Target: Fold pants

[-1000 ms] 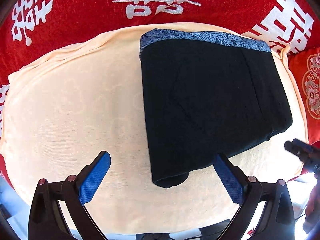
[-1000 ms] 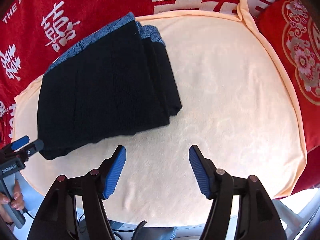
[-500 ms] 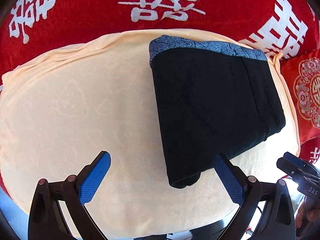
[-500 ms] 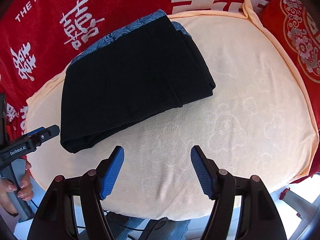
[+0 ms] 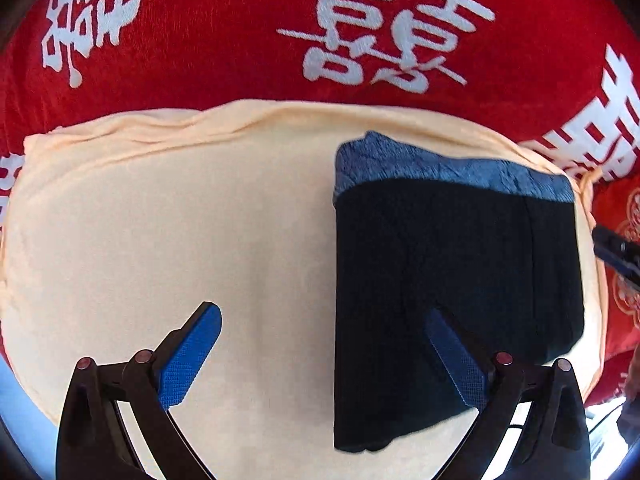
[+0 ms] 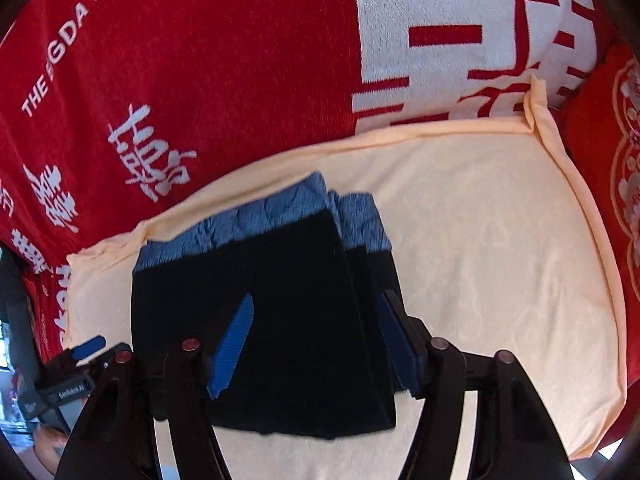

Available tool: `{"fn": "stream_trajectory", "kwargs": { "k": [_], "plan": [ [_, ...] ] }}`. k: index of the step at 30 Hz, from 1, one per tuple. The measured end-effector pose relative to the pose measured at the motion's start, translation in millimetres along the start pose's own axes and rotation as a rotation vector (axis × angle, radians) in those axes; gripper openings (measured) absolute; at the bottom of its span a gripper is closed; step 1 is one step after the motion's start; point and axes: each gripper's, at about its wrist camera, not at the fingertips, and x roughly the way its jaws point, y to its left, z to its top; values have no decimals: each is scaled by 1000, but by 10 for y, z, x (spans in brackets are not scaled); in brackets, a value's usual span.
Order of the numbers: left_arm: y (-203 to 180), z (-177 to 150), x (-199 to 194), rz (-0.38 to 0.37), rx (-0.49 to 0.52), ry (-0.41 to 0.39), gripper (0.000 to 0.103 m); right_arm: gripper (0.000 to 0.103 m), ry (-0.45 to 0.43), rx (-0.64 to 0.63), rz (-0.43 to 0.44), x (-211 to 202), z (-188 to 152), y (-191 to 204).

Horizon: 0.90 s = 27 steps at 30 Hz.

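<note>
The black pants (image 5: pixel 452 288) with a blue patterned waistband lie folded into a compact block on the peach cloth (image 5: pixel 160 232). In the right wrist view the pants (image 6: pixel 272 320) sit directly in front of the fingers. My left gripper (image 5: pixel 324 340) is open and empty; its right finger overlaps the pants' left part in view, its left finger is over bare cloth. My right gripper (image 6: pixel 316 336) is open and empty, its fingers spread above the pants' near end. The left gripper also shows in the right wrist view (image 6: pixel 80 356), at the left edge.
A red blanket (image 5: pixel 240 40) with white characters lies behind the peach cloth. A red embroidered cushion (image 6: pixel 616 184) sits at the right. The right gripper's tip (image 5: pixel 616 248) shows at the right edge of the left wrist view.
Both grippers stayed open. The right gripper moved left and forward, so the pants now sit between its fingers. The left gripper's view shifted, so the pants sit further right and nearer.
</note>
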Motion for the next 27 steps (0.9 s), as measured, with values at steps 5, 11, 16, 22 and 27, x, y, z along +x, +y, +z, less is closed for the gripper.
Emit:
{"fn": "stream_trajectory", "kwargs": {
  "k": [5, 11, 16, 22, 27],
  "plan": [
    [-64, 123, 144, 21, -32, 2, 103, 24, 74, -6, 76, 384, 386, -78],
    [-184, 100, 207, 22, -28, 14, 103, 18, 112, -30, 42, 455, 334, -238],
    [-205, 101, 211, 37, -25, 32, 103, 18, 180, -88, -44, 378, 193, -349],
    [-233, 114, 201, 59, -3, 42, 103, 19, 212, -51, 14, 155, -106, -402],
    [-254, 110, 186, 59, -5, 51, 103, 19, 233, -2, 48, 126, -211, -501]
  ]
}}
